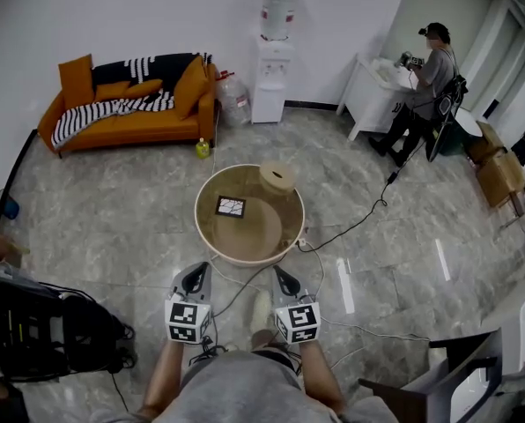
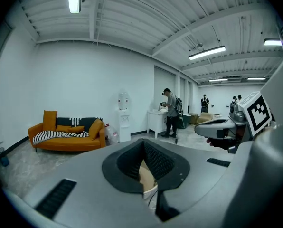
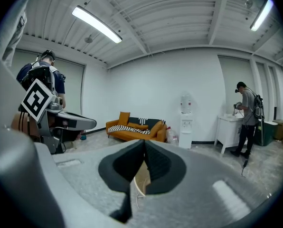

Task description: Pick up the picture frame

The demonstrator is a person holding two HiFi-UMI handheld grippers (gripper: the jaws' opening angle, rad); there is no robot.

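Marble floor [image 1: 113, 227], open room. Orange sofa [image 1: 130, 117] and water dispenser [image 1: 272, 77] sit on the far wall, and another person [image 1: 425, 82] works at a white counter far right; none of it matters here.

Round low desk [image 1: 249, 241] is straight ahead, mid-floor, and a cable [image 1: 355, 226] trails off its right side. A tan round container [image 1: 277, 177] sits on its far edge. The picture frame [image 1: 230, 206] lies flat on the desk, left of centre, well apart from the container, so there's clear access from the near side.

Left claw [image 1: 195, 276] and right claw [image 1: 286, 280] are side by side, short of the near rim, aimed at the desk and slightly down. That reads as approach posture, nothing reached yet. Both claws are closed, pads meeting at the tips with nothing between them; only the desk rim shows through the gap below.

My read is that the frame lying flat means an edge grab. Whichever claw goes in must open first, and the left one is nearer.
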